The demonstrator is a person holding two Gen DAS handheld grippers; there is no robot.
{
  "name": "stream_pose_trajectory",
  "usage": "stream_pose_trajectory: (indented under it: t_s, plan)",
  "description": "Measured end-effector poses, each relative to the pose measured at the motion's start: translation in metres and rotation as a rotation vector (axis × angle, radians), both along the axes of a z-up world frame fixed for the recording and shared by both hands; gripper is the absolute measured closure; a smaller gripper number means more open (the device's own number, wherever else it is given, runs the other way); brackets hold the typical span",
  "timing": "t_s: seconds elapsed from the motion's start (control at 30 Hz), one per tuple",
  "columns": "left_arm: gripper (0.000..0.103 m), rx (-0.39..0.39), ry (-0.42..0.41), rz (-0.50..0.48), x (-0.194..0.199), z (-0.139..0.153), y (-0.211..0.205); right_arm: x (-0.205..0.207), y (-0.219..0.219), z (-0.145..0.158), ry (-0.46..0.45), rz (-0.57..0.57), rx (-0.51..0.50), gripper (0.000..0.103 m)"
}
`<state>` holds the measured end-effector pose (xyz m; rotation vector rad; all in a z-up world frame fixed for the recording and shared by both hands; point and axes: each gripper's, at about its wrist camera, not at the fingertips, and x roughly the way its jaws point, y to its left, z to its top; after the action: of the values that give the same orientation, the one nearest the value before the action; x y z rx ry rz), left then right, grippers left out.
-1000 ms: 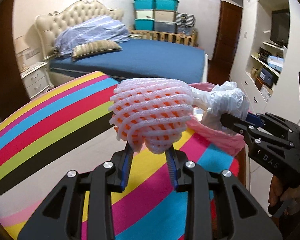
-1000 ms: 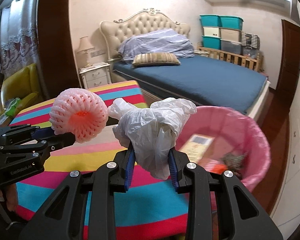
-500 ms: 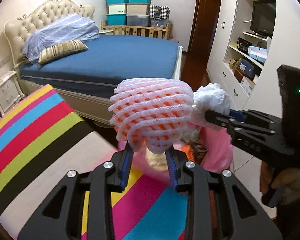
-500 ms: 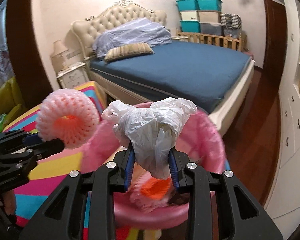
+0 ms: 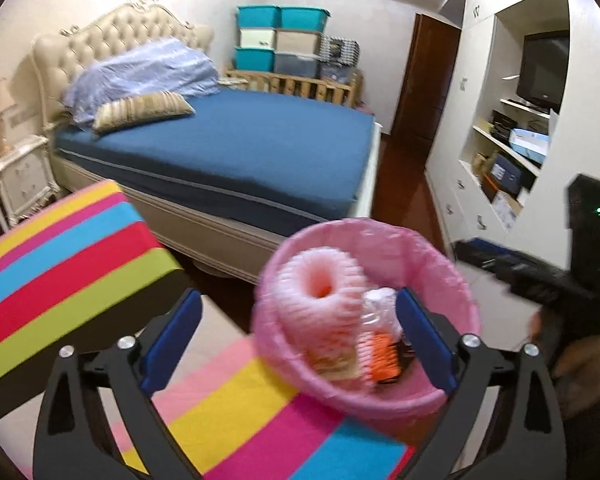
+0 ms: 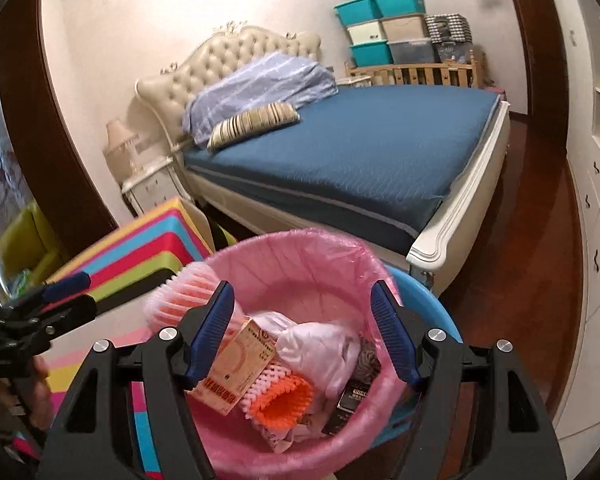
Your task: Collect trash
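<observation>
A: Foam net sleeve point(image 5: 320, 300), pink, ring-shaped, lies inside the pink-lined bin point(image 5: 452, 276), against its left wall. Its open end faces up and toward the camera, axis tilted.

B: White plastic bag point(image 6: 320, 346) sits crumpled mid-bin, beside a printed carton point(image 6: 236, 364) and an orange-cored foam net point(image 6: 278, 394) lying flat, mouth toward the near rim.

A: Left tool point(image 5: 298, 344): jaws opening, wide apart, nothing between the pads.

B: Right tool point(image 6: 302, 332): jaws also opening, nothing gripped; bag lies below them.

A: Bin stands at the striped counter point(image 5: 72, 256) edge. Blue bed point(image 5: 236, 152) beyond.
</observation>
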<state>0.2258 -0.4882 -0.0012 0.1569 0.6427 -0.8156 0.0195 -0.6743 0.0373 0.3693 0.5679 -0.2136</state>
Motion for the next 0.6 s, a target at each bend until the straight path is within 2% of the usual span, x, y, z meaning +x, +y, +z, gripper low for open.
stream_pose_trajectory:
  t_s: [0.1,0.17,0.27,0.3,0.4,0.5,0.6]
  plan:
    - [0.005,0.022,-0.077,0.029,-0.012,0.004,0.023,-0.024,0.008,0.016,-0.018,-0.029,-0.048,0.035]
    - [0.005,0.038,-0.157,0.057,-0.025,0.013,0.042,-0.039,0.022,0.030,-0.019,-0.050,-0.099,0.033]
    - [0.005,0.047,-0.266,0.085,-0.051,0.031,0.060,-0.063,0.048,0.052,-0.040,-0.105,-0.205,0.018]
    - [0.005,0.057,-0.326,0.098,-0.063,0.038,0.065,-0.071,0.058,0.057,-0.045,-0.110,-0.226,0.018]
    - [0.005,0.068,-0.420,0.098,-0.094,0.050,0.080,-0.091,0.077,0.062,-0.054,-0.106,-0.233,0.018]
    - [0.005,0.054,-0.407,0.087,-0.110,0.049,0.095,-0.102,0.089,0.055,-0.043,-0.135,-0.227,0.018]
    - [0.005,0.030,-0.309,0.072,-0.118,0.035,0.111,-0.108,0.101,0.042,-0.013,-0.151,-0.230,0.018]
